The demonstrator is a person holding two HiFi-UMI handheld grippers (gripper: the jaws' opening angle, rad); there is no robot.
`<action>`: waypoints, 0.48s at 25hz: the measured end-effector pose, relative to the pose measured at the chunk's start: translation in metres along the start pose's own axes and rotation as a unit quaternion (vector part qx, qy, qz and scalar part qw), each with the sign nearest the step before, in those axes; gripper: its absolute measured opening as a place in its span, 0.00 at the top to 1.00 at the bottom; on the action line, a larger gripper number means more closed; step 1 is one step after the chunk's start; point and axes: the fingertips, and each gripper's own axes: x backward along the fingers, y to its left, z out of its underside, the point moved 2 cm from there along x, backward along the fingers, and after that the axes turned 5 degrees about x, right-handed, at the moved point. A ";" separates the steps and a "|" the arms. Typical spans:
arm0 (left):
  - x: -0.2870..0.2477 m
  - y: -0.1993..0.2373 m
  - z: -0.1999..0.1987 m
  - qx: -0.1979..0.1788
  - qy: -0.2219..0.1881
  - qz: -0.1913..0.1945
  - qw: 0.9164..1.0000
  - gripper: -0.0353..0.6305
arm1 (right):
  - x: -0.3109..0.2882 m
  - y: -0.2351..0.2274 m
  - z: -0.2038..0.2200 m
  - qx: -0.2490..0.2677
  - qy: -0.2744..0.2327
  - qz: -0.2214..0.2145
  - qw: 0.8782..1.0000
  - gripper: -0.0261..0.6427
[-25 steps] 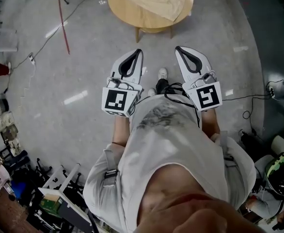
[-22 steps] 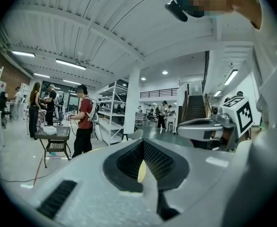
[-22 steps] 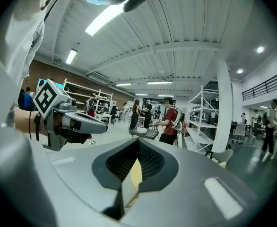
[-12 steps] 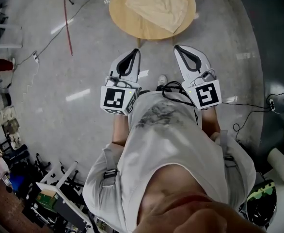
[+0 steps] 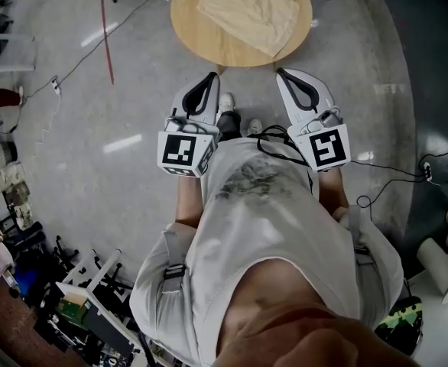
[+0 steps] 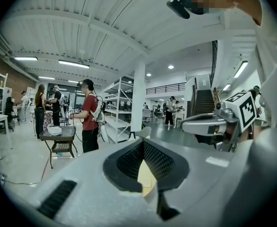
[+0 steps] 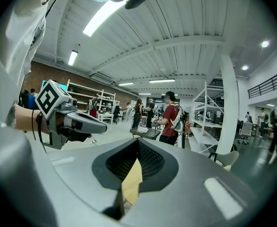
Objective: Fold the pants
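The pants [image 5: 254, 6] lie as a crumpled, pale cream cloth on a round desk [image 5: 197, 40] of light wood. They cover its far half and leave a bare crescent of wood nearest the person. The desk stands on a smooth grey floor [image 5: 94, 144] with a dull sheen.

Both grippers are held short of the desk, side by side and well apart from the cloth. The left gripper [image 5: 210, 79] and the right gripper [image 5: 282, 75] are smooth grey-white shells. Each tapers to a rounded tip around a dark, teardrop-shaped opening, and each carries a cube with a black-and-white square marker at its rear.

In the left gripper view, the left gripper's [image 6: 142, 143] fingers [image 6: 190, 174] are pressed together with nothing between them. Their dark inner pads have a fine mesh texture. The right gripper [image 7: 137, 143] shows the same in its own view: fingers [image 7: 200, 183] together and empty, with black mesh lining the hollow. A pale yellow sliver shows through each hollow. It may be the desk or the cloth beyond, but the view is too narrow to tell.

A thin black cable [image 5: 392, 167] trails over the floor to the right.
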 end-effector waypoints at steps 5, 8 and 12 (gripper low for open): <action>-0.018 0.012 0.000 -0.001 0.002 0.013 1.000 0.94 | -0.017 -0.010 0.008 -0.004 0.011 0.011 1.000 0.95; -0.032 0.025 -0.001 -0.006 0.004 0.022 1.000 0.94 | -0.033 -0.017 0.010 -0.001 0.012 0.018 1.000 0.95; -0.056 0.049 -0.002 -0.013 0.008 0.029 0.999 0.94 | -0.061 -0.029 0.018 -0.004 0.031 0.023 0.999 0.95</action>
